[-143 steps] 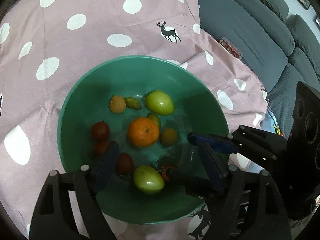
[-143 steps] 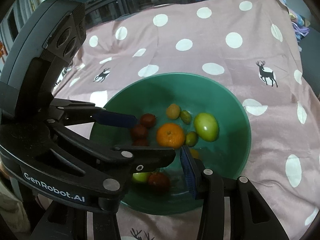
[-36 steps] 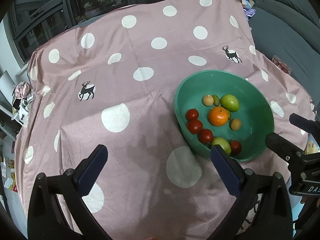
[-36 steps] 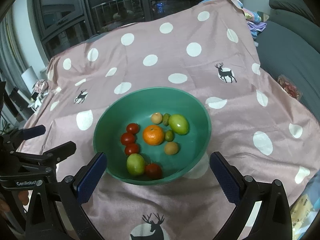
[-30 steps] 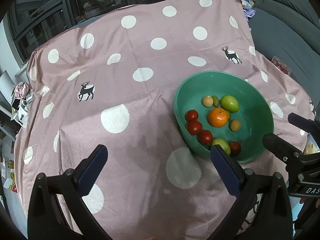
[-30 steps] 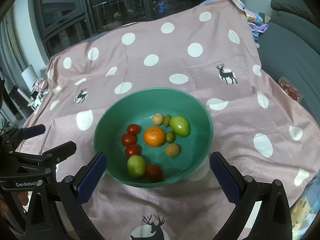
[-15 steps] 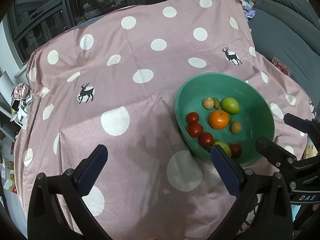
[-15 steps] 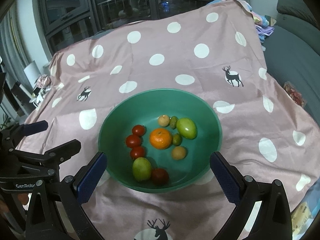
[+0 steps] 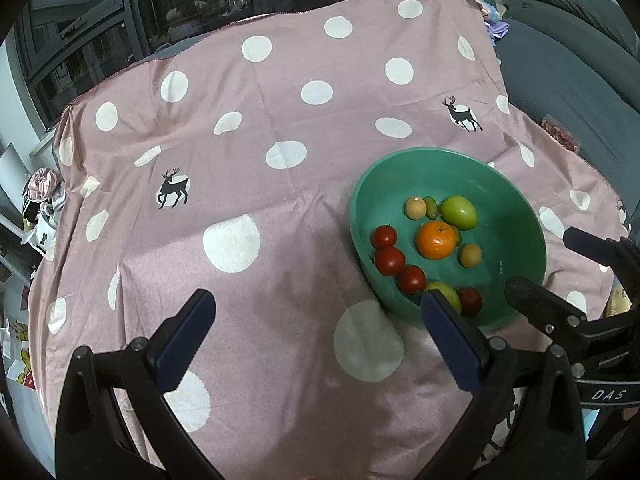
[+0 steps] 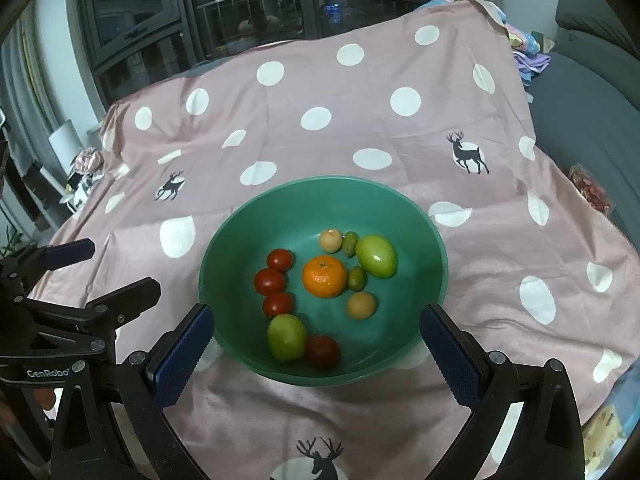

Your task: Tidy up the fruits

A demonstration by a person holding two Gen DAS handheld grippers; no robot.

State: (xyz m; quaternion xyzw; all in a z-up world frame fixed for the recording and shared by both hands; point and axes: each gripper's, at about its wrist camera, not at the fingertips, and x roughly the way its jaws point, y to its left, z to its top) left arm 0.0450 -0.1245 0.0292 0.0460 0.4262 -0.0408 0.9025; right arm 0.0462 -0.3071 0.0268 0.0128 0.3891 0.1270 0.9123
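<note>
- While both grippers hang above the cloth [image 9: 248, 128], I see all the fruit lying in the bowl [image 10: 248, 232], none outside it.
- My right gripper [image 10: 316, 354] is spread wide and empty; its pads flank the bowl's near rim, so the bowl lies straight ahead between them.
- My left gripper [image 9: 316, 338] is just as wide and empty, but it faces bare cloth; the bowl sits off to its right, only the right pad overlapping the near rim.
- So the right hand is the nearer and better lined up, I judge; it needs only to go forward and down.
- Nearest its fingers lie a green fruit [image 10: 286, 337] and a dark red one [image 10: 323, 351], touching, by the near wall.
- Three tomatoes [image 10: 270, 281] run in a line on the left side, near to far.
- At the centre is the orange [image 10: 324, 275], round, with no long axis to mind.
- A second green fruit [image 10: 376, 256] lies right of it, its long axis slanting from far-left to near-right.
- Two small tan fruits [image 10: 361, 305] and two small green ones [image 10: 357, 278] fill the gaps around the orange.
- Pieces crowd each other, so I expect a pad may nudge a neighbour when closing.
- Whether sorting remains, I cannot tell.
</note>
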